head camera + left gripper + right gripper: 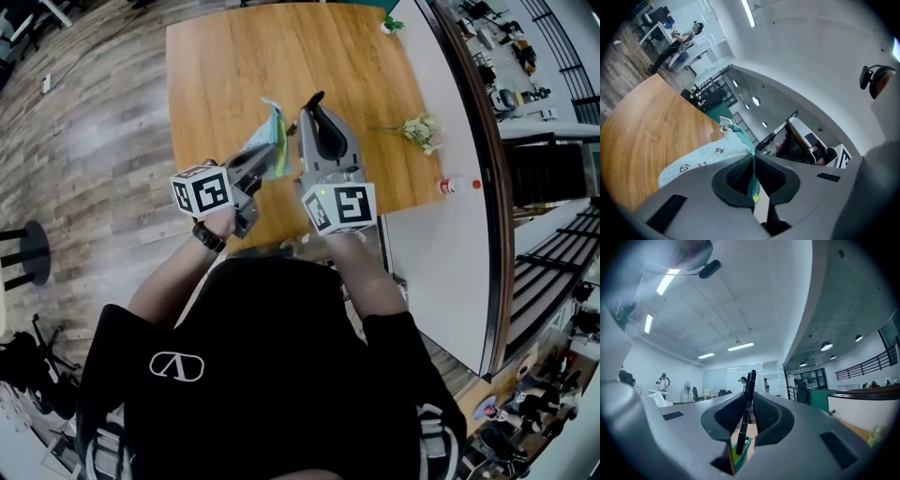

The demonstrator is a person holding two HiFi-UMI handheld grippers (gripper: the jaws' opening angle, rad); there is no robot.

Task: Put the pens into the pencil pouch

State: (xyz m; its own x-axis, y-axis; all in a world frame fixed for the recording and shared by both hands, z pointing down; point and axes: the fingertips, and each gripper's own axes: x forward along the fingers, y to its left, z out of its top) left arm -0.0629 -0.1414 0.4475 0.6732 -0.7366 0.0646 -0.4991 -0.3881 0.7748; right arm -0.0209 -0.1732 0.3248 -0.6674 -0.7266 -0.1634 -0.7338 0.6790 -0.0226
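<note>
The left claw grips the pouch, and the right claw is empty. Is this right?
Not quite. The right claw is not empty: it is shut on a black pen, as the right gripper view shows. The rest stands: the left claw grips the pouch.

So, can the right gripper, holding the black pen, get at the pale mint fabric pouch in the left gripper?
Probably yes: the right gripper and its black pen hover beside the mint pouch, nothing between them; whether its mouth is open is unclear.
</note>
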